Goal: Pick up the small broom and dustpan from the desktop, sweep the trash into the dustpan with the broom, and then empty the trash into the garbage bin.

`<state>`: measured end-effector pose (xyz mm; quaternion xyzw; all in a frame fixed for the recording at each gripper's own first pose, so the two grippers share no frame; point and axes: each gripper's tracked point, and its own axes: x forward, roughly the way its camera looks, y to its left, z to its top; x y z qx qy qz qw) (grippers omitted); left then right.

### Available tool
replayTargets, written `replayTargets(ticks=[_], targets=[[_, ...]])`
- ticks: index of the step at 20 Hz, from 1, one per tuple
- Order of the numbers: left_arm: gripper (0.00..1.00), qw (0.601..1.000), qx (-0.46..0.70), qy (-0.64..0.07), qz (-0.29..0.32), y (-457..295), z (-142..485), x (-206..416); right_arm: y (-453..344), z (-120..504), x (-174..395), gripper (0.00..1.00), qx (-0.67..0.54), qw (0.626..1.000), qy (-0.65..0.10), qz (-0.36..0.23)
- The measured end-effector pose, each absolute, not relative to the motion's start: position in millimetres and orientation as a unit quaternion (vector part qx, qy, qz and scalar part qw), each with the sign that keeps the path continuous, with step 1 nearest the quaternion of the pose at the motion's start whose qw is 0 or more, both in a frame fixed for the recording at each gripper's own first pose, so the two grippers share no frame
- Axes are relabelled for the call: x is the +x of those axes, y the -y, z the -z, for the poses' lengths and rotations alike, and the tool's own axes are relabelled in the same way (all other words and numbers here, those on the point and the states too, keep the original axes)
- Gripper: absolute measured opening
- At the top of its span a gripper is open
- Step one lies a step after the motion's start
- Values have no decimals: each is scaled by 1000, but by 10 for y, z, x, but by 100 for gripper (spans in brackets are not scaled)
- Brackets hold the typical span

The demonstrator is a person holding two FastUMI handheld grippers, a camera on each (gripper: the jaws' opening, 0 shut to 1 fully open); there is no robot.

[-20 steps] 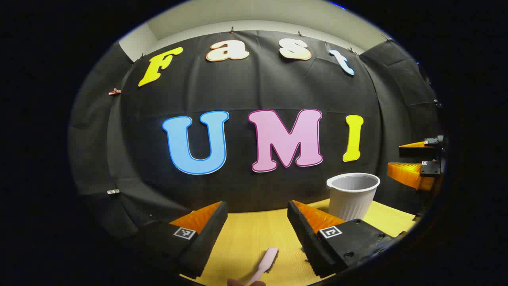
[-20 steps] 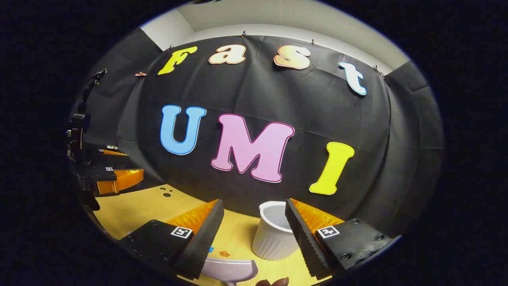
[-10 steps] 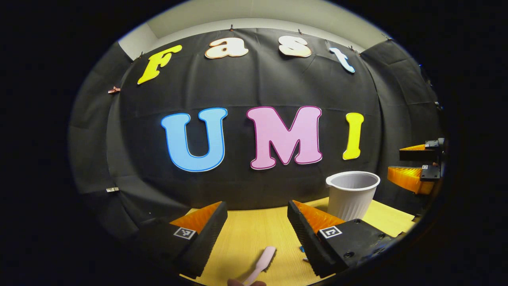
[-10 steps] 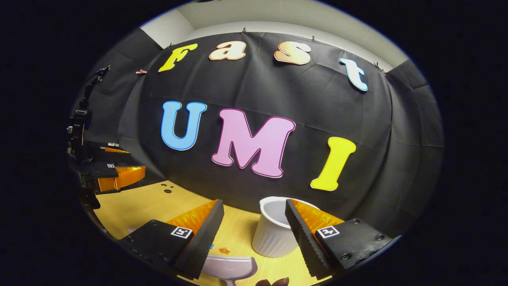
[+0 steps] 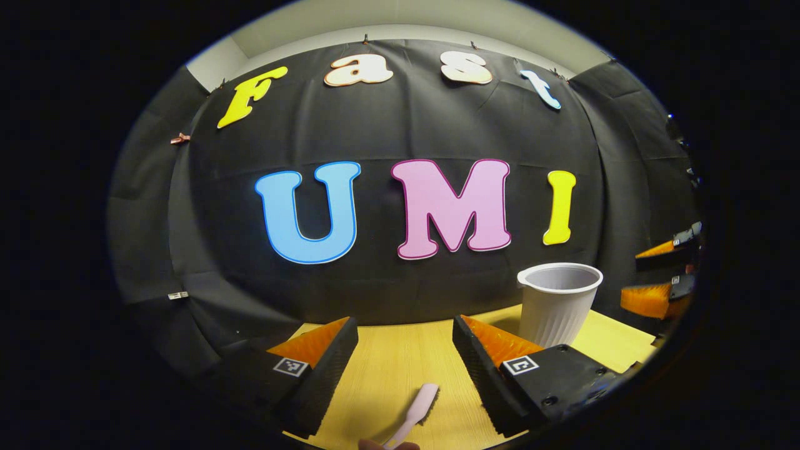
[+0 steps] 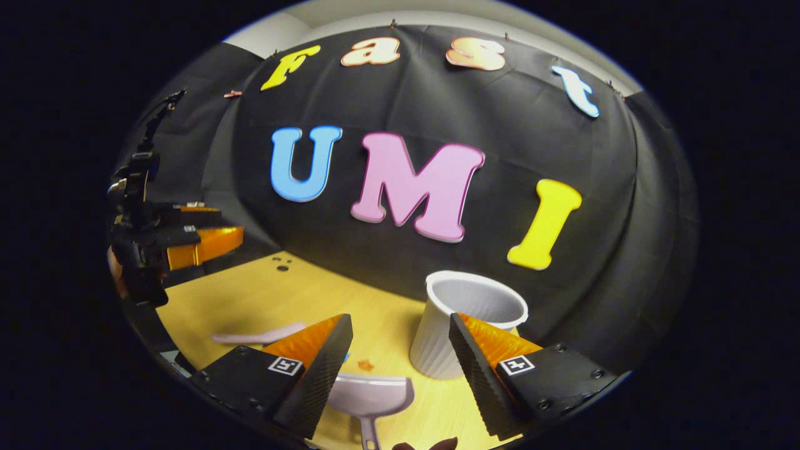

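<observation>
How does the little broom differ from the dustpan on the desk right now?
The broom is a slim, straight stick lying flat; the dustpan is a wide scoop with a short handle. The broom lies left of the right claw, the dustpan between its fingers. Both are pale pink and rest ungripped.

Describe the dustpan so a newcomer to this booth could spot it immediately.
Start at the yellow wooden desktop in the right gripper view, then find the white ribbed bin standing near the back. The dustpan lies flat in front of it, between the open right gripper fingers. It is pale pink, scoop-shaped with a short handle, unlike the slim broom farther left.
</observation>
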<state>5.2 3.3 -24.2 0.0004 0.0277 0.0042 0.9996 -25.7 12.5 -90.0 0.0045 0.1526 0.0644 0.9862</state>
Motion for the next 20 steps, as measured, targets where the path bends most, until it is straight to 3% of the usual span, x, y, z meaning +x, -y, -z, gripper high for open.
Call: replayTargets(ticks=[7,12,20], targets=[[97,999,11,-39,-6,-28,370,17,-322,2186,-742,97,49,931,-346,-108],[97,999,20,-45,-5,-4,400,-44,-343,2996,-891,95,22,893,-435,-112],[97,998,22,-61,-22,-75,495,-119,-546,3751,-872,89,21,840,-527,-125]])
